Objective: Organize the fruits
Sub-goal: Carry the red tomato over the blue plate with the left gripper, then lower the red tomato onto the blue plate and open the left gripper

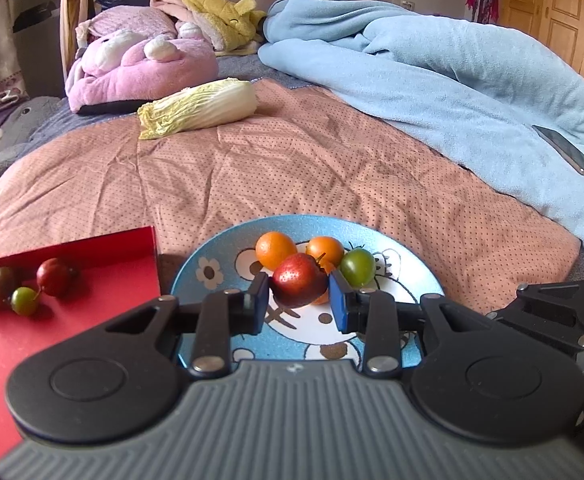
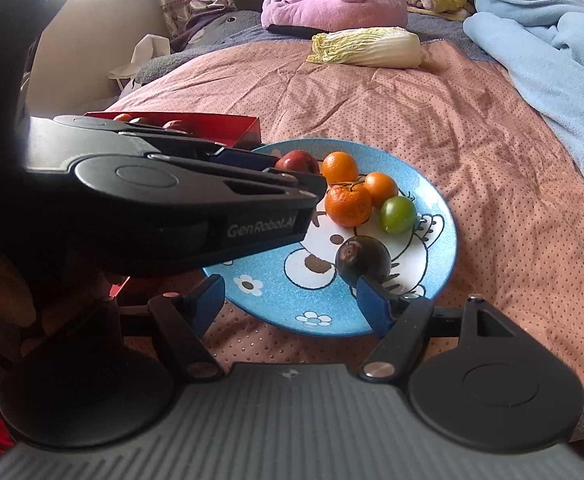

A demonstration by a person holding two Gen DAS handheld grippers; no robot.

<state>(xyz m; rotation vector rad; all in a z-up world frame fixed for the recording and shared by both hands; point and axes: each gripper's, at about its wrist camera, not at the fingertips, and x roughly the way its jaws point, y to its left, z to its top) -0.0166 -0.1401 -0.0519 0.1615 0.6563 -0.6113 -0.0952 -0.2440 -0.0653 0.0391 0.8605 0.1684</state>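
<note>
A blue cartoon plate (image 1: pixel 211 248) (image 2: pixel 444 248) lies on the pink bedspread. It holds three oranges (image 2: pixel 348 205), a green tomato (image 1: pixel 357 267) (image 2: pixel 398 214), a dark plum (image 2: pixel 363 261) and a red tomato (image 1: pixel 298 285) (image 2: pixel 296 162). My left gripper (image 1: pixel 298 300) is shut on the red tomato, over the plate. A red tray (image 1: pixel 103 304) (image 2: pixel 227 128) left of the plate holds several small tomatoes (image 1: pixel 53 277). My right gripper (image 2: pixel 292 302) is open and empty at the plate's near edge, its right finger (image 2: pixel 376 306) beside the plum.
A napa cabbage (image 1: pixel 201 107) (image 2: pixel 368 47) lies farther back on the bed. A blue blanket (image 1: pixel 472 80) with a phone (image 1: pixel 570 152) on it fills the right side. Plush toys (image 1: pixel 139 64) sit at the headboard.
</note>
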